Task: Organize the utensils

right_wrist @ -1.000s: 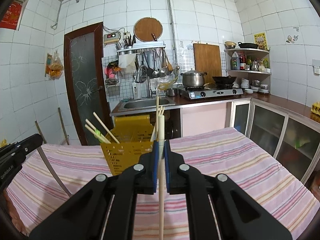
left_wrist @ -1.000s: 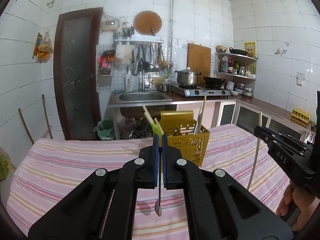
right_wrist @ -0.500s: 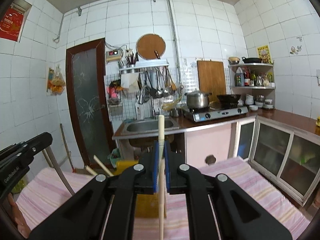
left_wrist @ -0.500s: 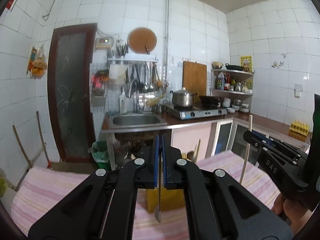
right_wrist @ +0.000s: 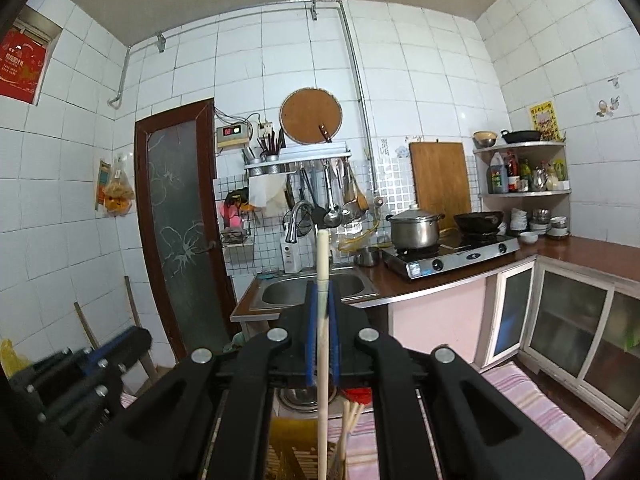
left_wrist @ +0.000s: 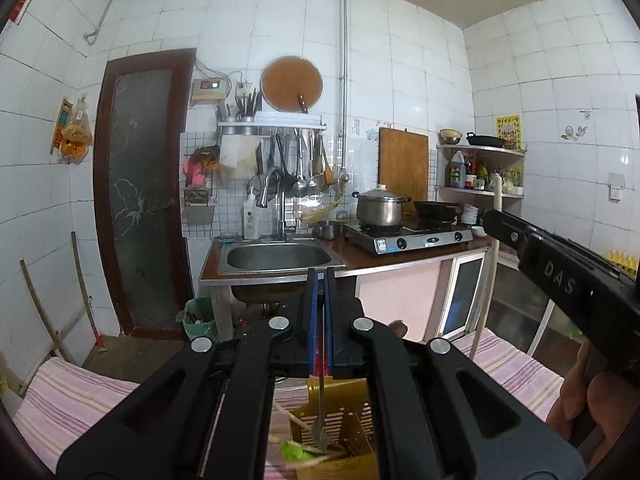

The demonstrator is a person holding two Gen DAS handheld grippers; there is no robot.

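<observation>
metal fork (left_wrist: 321, 380) in left gripper (left_wrist: 320, 320)

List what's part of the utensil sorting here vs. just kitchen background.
In play: left tool gripping a thin metal utensil; right tool gripping a pale chopstick; yellow holder.
Background: sink, pot, stove, cutting board.

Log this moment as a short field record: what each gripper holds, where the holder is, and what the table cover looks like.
left gripper: shut on a thin metal utensil hanging over the holder
right gripper: shut on a pale chopstick, held upright
yellow utensil holder: directly below both grippers, on the table
holder contents: chopsticks; a green-tipped piece, blurred
striped tablecloth: pink, covers the table
</observation>
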